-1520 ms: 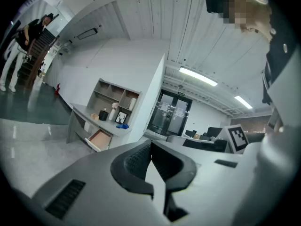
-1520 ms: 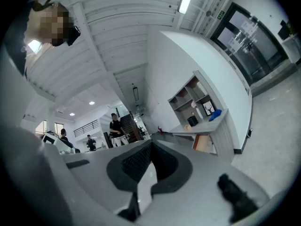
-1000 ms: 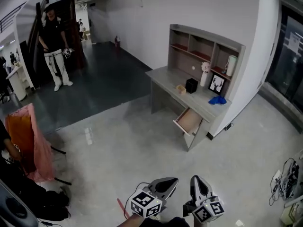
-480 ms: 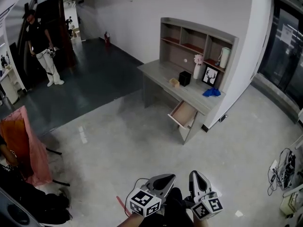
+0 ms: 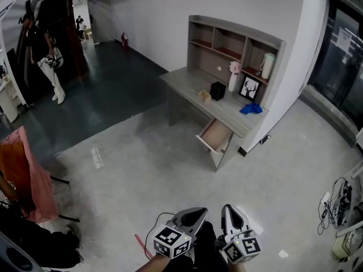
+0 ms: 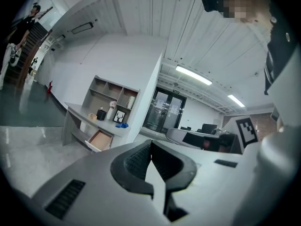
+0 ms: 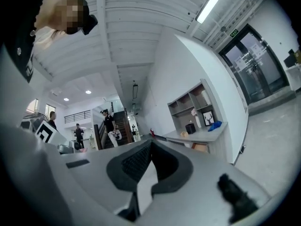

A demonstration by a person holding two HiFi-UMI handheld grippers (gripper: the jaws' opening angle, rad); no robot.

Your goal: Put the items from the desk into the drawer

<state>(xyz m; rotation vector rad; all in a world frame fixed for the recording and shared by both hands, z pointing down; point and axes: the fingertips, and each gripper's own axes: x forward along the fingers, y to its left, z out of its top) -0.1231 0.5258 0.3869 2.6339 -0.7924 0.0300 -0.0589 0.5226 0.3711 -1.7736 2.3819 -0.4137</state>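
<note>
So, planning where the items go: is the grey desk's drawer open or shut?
Open: the wood-lined drawer juts out from the front of the grey desk, its inside showing.

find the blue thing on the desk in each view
Head view: blue thing right of centre, upper half, at the right end of the desk.
Left gripper view: left of centre, small, at the desk's right end.
Right gripper view: right of centre, at the desk's right end.
Shared landmark: black box, left of it on the desk.
</note>
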